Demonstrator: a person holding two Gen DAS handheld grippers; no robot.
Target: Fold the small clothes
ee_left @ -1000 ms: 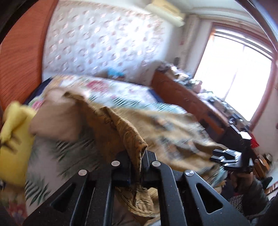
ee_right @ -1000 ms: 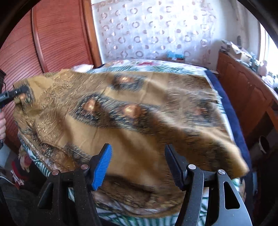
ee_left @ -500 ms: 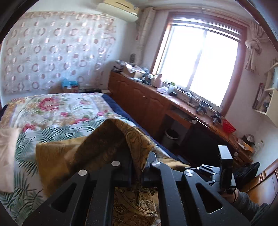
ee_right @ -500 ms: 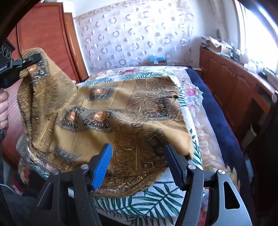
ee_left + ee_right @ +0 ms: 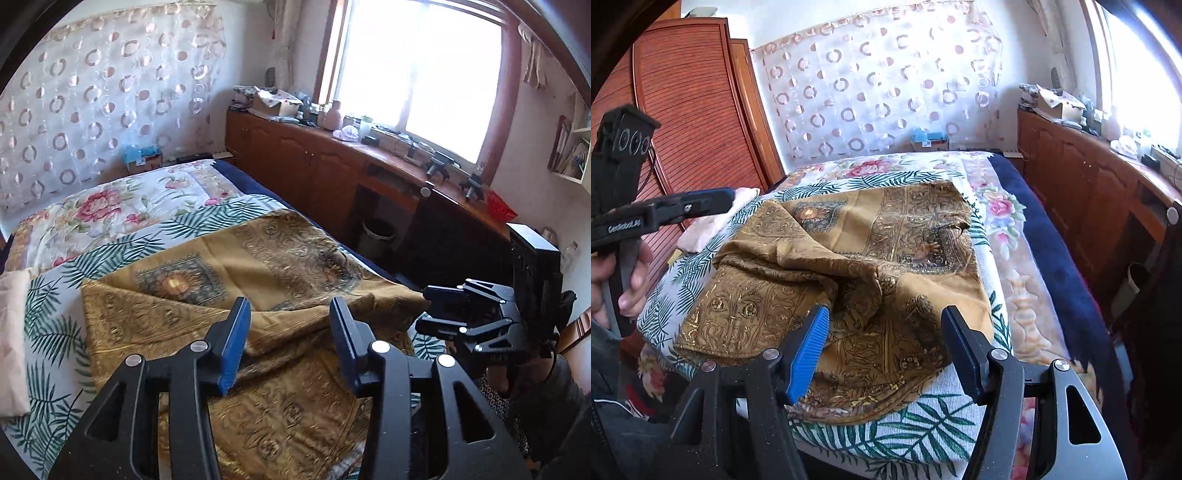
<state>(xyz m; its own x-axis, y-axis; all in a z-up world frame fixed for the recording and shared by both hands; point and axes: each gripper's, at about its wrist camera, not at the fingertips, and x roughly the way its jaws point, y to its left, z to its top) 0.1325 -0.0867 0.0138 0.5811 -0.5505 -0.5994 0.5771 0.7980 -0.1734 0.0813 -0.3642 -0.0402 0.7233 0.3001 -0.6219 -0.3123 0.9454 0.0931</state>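
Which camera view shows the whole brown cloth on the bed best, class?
The right wrist view: the brown cloth lies almost entirely in frame, rumpled fold and edges visible beyond the open right gripper. In the left wrist view the cloth is partly hidden behind the open left gripper.

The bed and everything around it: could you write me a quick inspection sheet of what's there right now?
Surface: bed with leaf-print and floral covers.
Job's things: golden patterned cloth lying rumpled, partly folded over itself.
Clutter: pale cloth at the bed's edge; crowded sideboard under the window.
Grippers: left gripper open, empty; right gripper open, empty, both above the cloth.
Cables: nothing seen.
Surroundings: circle-patterned curtain, wooden wardrobe, bin.
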